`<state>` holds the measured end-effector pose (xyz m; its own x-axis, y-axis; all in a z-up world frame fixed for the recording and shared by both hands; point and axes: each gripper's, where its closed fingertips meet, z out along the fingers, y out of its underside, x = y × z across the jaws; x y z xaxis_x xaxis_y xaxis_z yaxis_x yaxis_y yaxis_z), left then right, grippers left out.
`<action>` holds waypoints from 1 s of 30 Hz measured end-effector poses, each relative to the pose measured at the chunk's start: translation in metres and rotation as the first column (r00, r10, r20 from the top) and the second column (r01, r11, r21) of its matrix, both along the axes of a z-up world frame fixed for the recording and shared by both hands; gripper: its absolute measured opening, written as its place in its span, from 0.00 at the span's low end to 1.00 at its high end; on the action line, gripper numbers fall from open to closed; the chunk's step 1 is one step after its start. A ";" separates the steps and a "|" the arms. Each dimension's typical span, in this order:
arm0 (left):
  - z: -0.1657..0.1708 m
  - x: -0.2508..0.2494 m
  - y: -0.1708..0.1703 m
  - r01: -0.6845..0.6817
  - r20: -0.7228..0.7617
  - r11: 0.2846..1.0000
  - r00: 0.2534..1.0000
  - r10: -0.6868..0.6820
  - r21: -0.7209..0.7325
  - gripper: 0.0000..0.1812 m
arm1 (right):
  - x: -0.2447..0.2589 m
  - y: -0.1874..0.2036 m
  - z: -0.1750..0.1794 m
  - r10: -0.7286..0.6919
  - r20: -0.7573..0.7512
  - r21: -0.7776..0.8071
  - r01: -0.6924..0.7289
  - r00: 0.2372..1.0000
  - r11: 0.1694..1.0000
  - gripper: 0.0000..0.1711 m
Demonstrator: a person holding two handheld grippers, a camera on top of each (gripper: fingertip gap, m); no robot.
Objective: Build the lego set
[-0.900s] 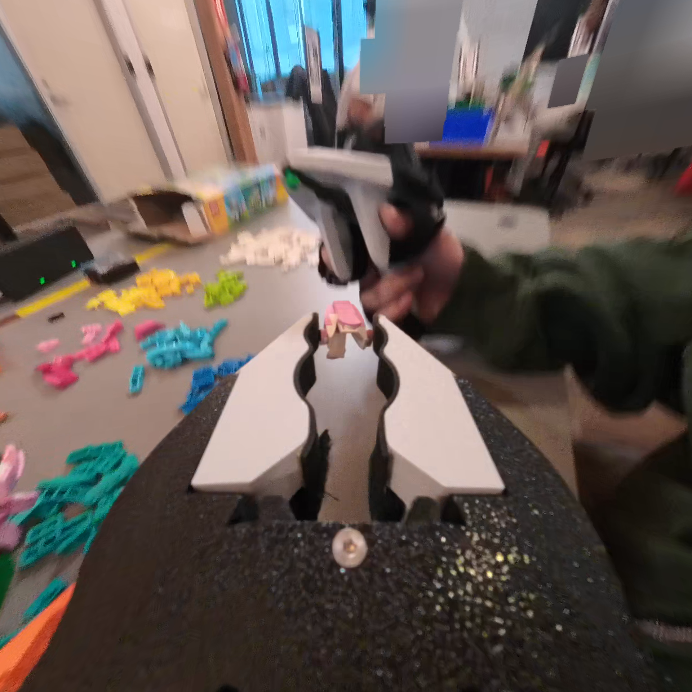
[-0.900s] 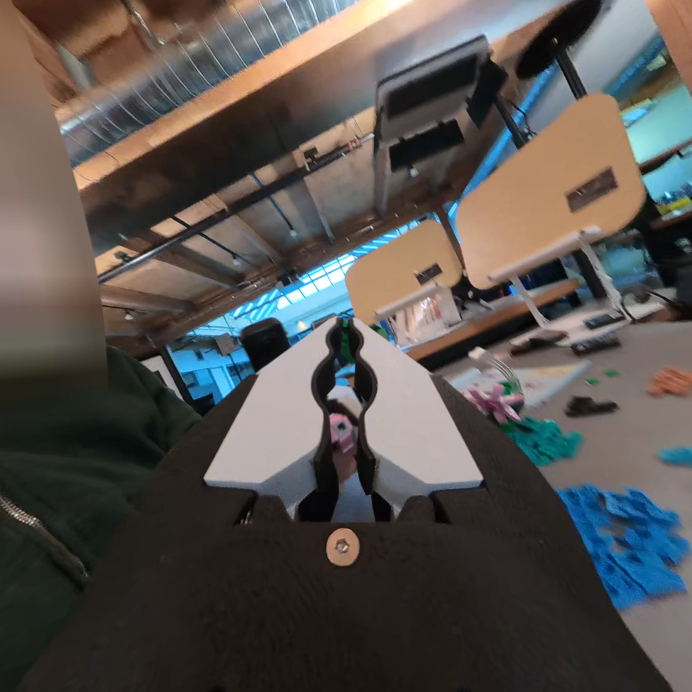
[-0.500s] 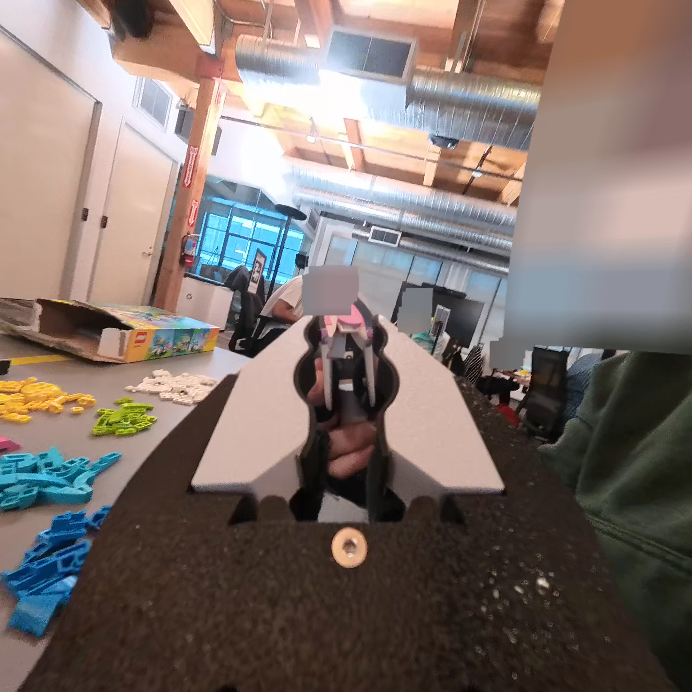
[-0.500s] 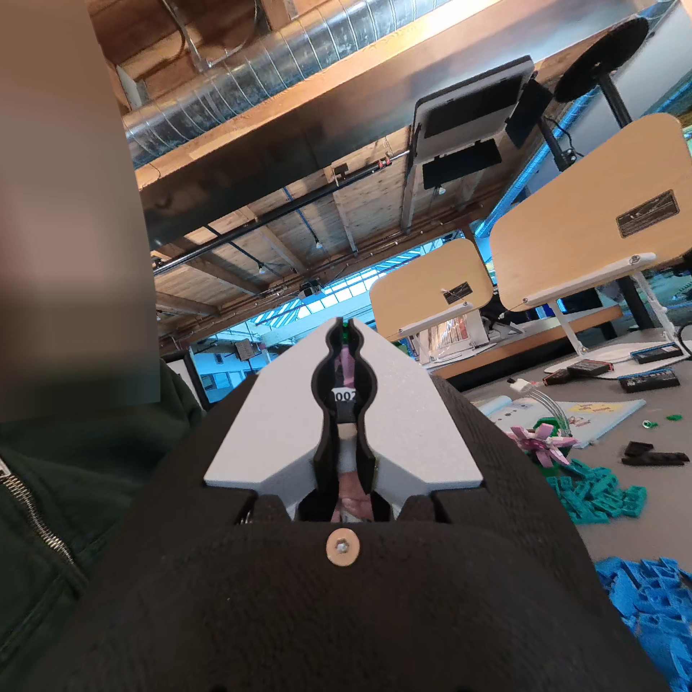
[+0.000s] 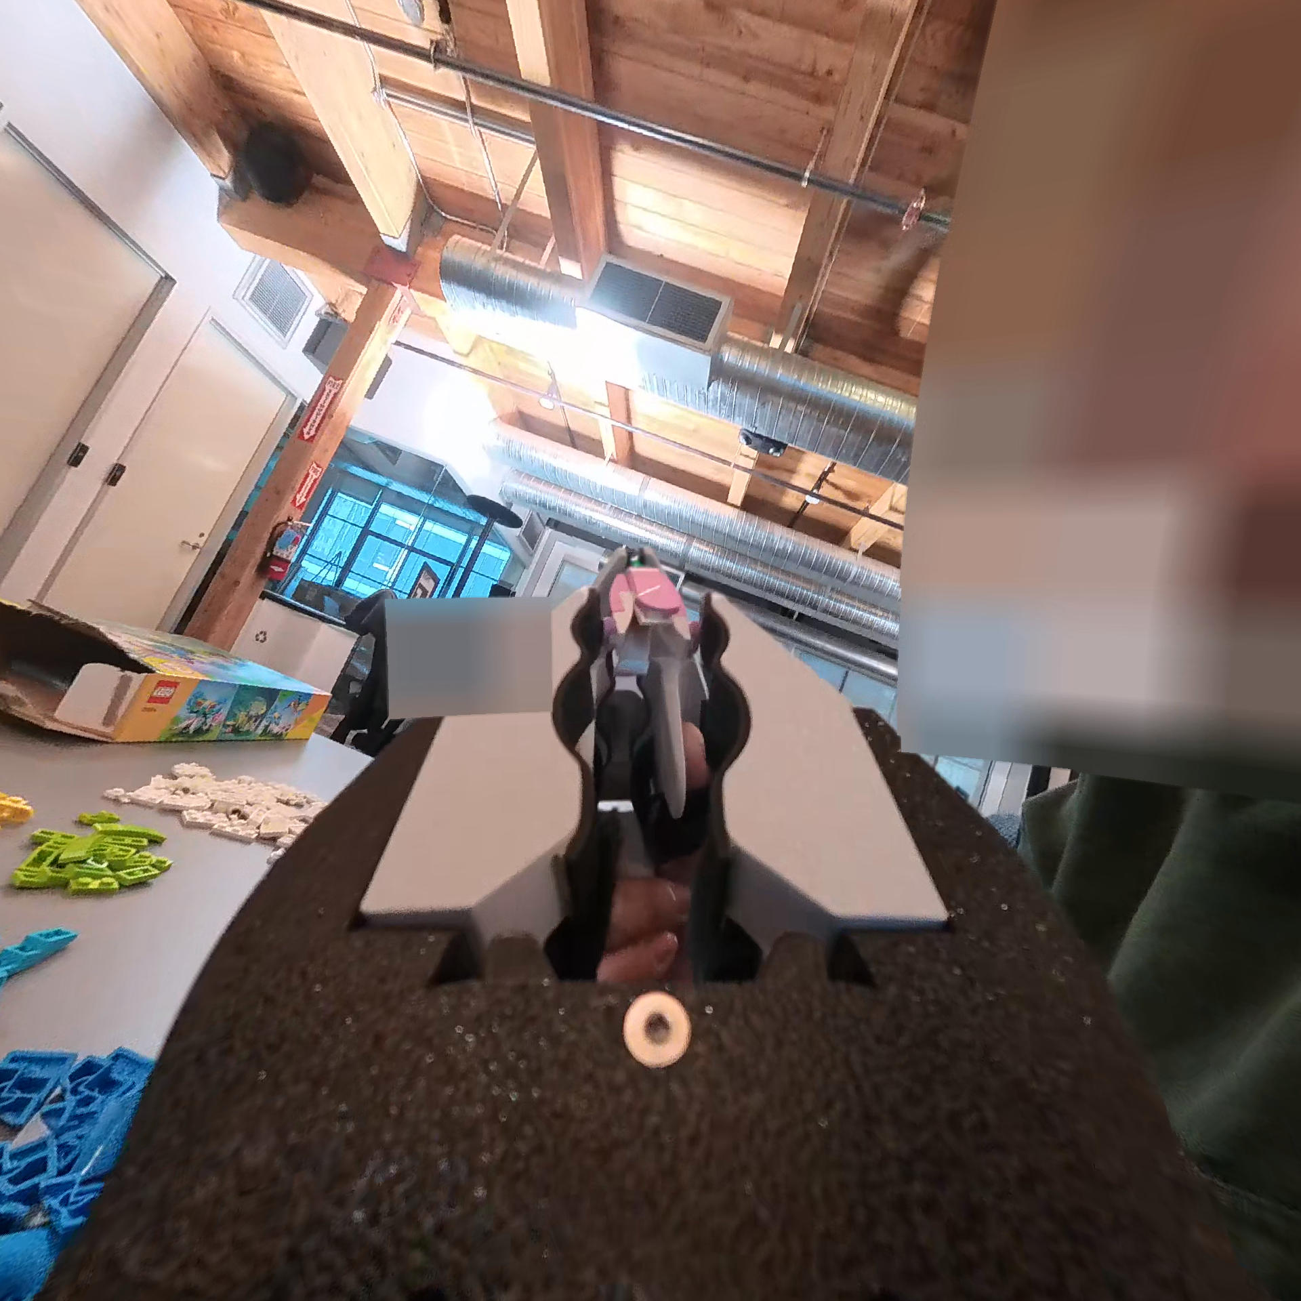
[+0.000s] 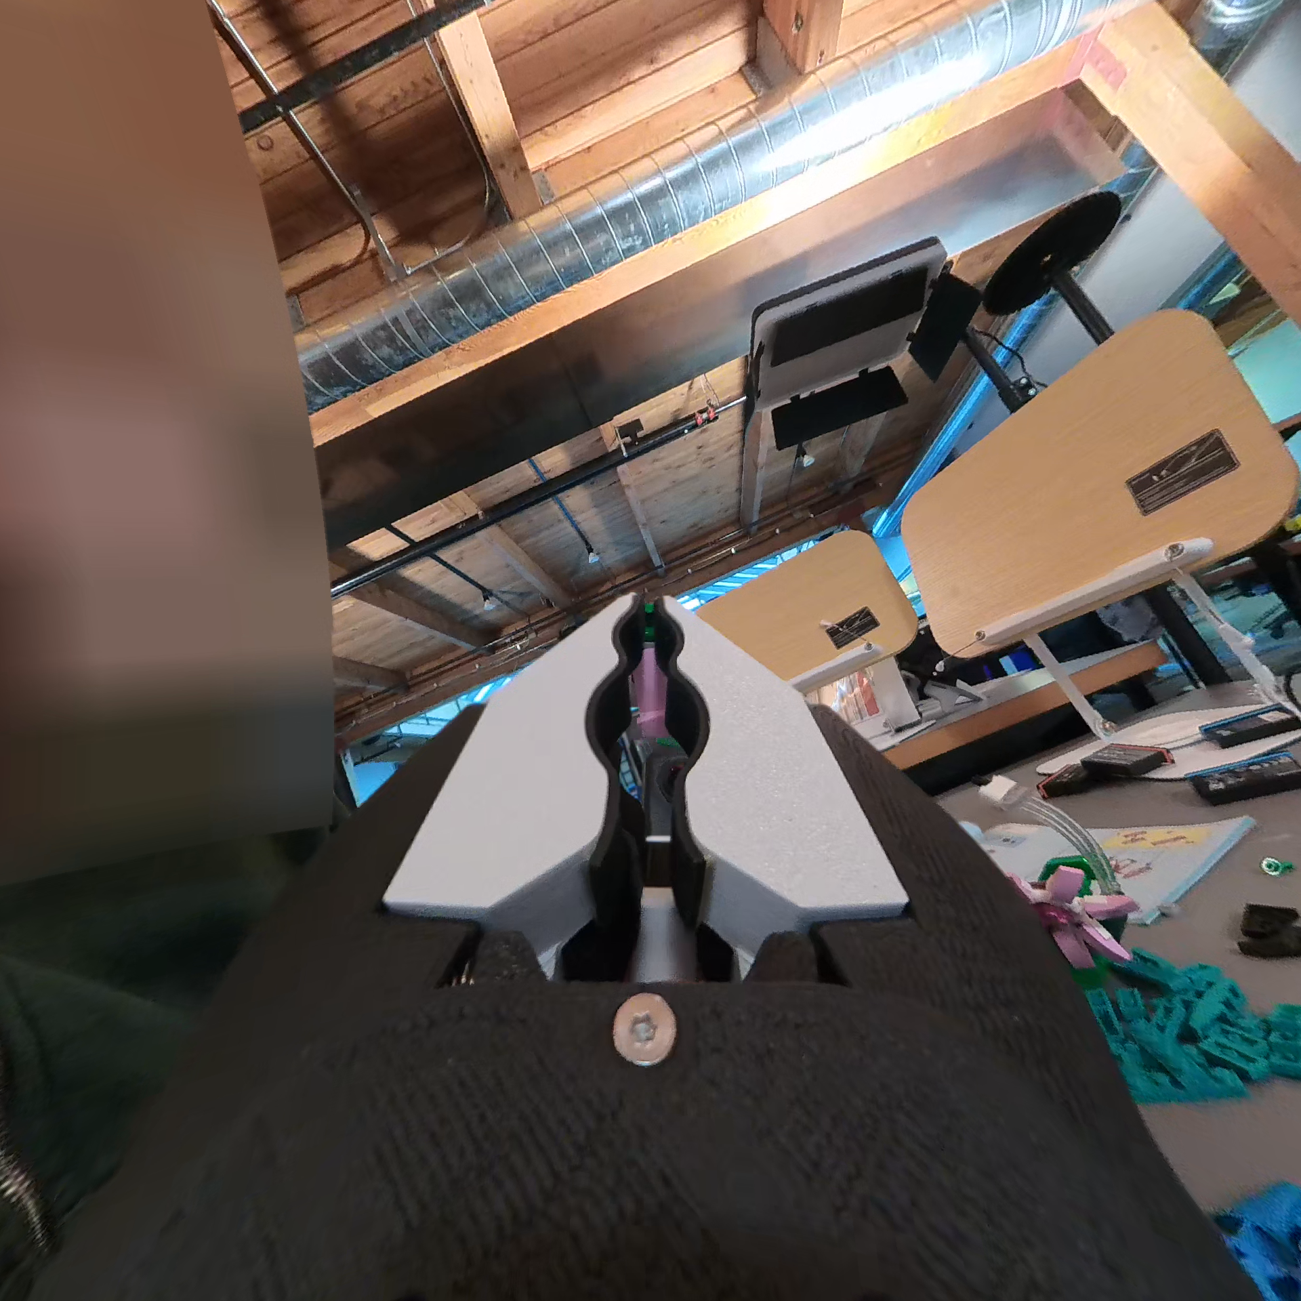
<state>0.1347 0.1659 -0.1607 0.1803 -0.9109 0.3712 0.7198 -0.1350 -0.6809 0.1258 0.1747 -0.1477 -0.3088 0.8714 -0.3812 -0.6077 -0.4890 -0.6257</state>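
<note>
L tool (image 5: 648, 619) gripping pink piece (image 5: 644, 598), R tool (image 6: 649, 619) clamped

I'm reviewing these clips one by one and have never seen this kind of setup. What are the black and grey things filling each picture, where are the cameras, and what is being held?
There is no robot here. A person holds a hand-operated gripper in each hand, and each one carries a camera looking forward along its two grey fingers.

In the left wrist view, the left gripper is closed on a small pink flower piece. The other gripper shows just behind it.

In the right wrist view, the right gripper pinches a thin green piece at its tips.

Both are lifted and point up toward the ceiling. On the grey table lie sorted piles of white bricks, lime bricks and teal bricks, the set's box and a finished pink flower.
</note>
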 end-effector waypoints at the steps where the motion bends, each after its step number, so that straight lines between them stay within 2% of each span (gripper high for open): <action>1: 0.000 -0.001 0.000 0.002 0.011 1.000 1.000 -0.002 0.001 0.14 | -0.001 0.000 0.001 -0.003 -0.008 -0.004 0.003 1.000 1.000 0.00; 12: -0.001 -0.006 0.000 0.032 0.081 0.999 0.996 -0.031 -0.020 0.14 | -0.007 0.000 -0.002 -0.047 -0.003 0.010 0.047 0.999 0.999 0.00; 20: -0.002 -0.004 -0.001 0.064 0.120 0.997 0.991 -0.059 -0.033 0.14 | -0.007 -0.001 -0.002 -0.080 -0.055 -0.001 0.080 0.995 0.997 0.00; 24: -0.004 0.000 -0.001 0.074 0.122 0.996 0.990 -0.068 -0.042 0.14 | -0.009 -0.003 -0.002 -0.127 -0.044 0.039 0.129 0.991 0.991 0.00; 30: -0.005 0.001 0.000 0.080 0.114 0.996 0.991 -0.075 -0.047 0.14 | -0.008 -0.001 -0.004 -0.107 -0.047 0.021 0.108 0.993 0.994 0.00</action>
<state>0.1357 0.1654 -0.1657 0.0647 -0.8997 0.4317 0.7768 -0.2262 -0.5877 0.1176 0.1732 -0.1514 -0.2300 0.9088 -0.3481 -0.6843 -0.4054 -0.6061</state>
